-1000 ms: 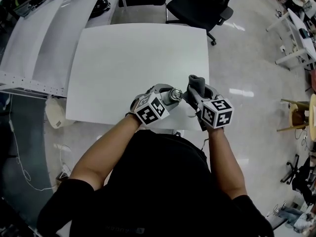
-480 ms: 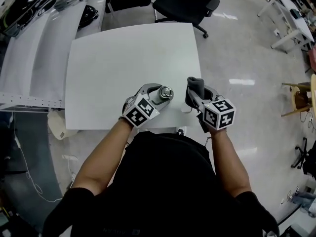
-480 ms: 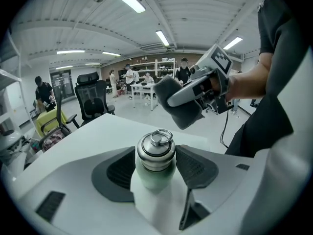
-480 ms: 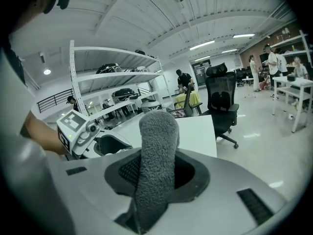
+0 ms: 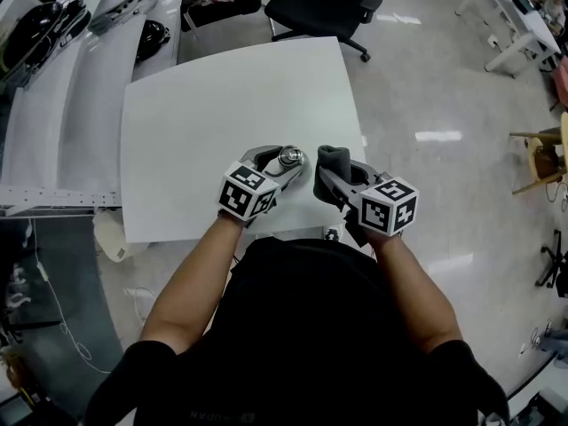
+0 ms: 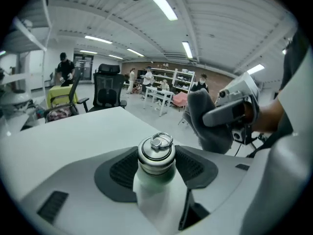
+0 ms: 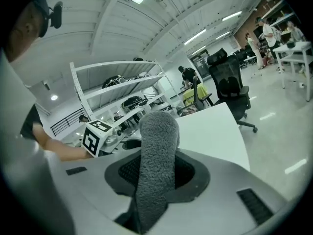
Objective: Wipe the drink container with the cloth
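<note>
2 tools in play, 1 per hand, each w/ 1 marker cube: cube (image 5: 247, 193) on the L tool (image 5: 284, 163), cube (image 5: 388, 207) on the R tool (image 5: 332, 172). L tool: jaws pinching 1 bottle (image 6: 156, 156), dark ribbed pads pressed on either side just under the cap. Bottle upright betw. the jaws, pale body, steel cap w/ a small ring lying on top; only 1 drink container in sight. Can't tell if its base rests on the tabletop (image 5: 213, 96) or hangs clear, since the tool body hides the lower part. R tool: jaws clamped on 1 cloth (image 7: 156, 160), grey, fuzzy, folded into a thick roll that stands up out of the jaws w/ a rounded top. No 2nd cloth seen. From the L tool, cloth & R tool sit to its right & slightly ahead, near; head view shows a narrow gap betw. cap and cloth, so not touching. From the R tool, the L tool's cube shows off to its left, w/ the forearm behind it. Both tools are over the near edge strip of the tabletop, close to the person's torso, jaws pointing away from the body. Tabletop: 1, white, bare ahead of both tools. Past its far edge, ahead of the R tool: 1 black office chair (image 5: 324, 3) on the glossy floor. Left of the L tool, well apart: white shelving (image 5: 62, 87) carrying dark items, too small to ID.
</note>
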Motion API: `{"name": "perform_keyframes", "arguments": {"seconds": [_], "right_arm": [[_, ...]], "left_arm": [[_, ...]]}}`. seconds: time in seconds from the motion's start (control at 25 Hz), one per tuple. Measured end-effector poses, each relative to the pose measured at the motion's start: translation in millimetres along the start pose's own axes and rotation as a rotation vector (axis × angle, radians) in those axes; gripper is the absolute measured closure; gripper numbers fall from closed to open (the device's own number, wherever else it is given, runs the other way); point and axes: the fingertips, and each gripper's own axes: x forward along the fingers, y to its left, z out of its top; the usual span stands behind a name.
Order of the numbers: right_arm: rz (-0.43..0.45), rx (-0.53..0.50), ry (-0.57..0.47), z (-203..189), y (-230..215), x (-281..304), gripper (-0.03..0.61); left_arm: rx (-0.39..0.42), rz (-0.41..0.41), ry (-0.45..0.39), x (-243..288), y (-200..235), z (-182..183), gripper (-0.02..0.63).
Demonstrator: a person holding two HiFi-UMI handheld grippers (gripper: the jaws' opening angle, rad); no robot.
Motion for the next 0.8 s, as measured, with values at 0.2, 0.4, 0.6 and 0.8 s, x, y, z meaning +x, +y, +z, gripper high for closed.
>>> {"name": "perform_keyframes", "arguments": {"seconds": [0.2, 0.4, 0.6, 0.8], "right_arm": [[0.047, -0.008, 0.012, -8.6, 18.7, 30.3, 0.466], [0.078, 0.008, 0.013, -17.2, 30.6, 59.8, 0.466], [0.097, 0.107, -0.014, -13.2, 35.7, 82.7, 0.466], [0.094, 0.124, -0.023, -13.3, 37.0, 93.2, 0.466]], "left_arm": [[-0.244, 0.022, -0.065, -7.8, 26.0, -3.2, 0.368], [-0.463, 0.039, -0.135, -16.3, 44.7, -11.6, 0.368], [-0.627, 0.056, -0.191, -24.6, 58.0, -23.7, 0.368], [-0.714, 0.063, -0.232, -34.2, 64.2, -24.6, 0.368]]}}
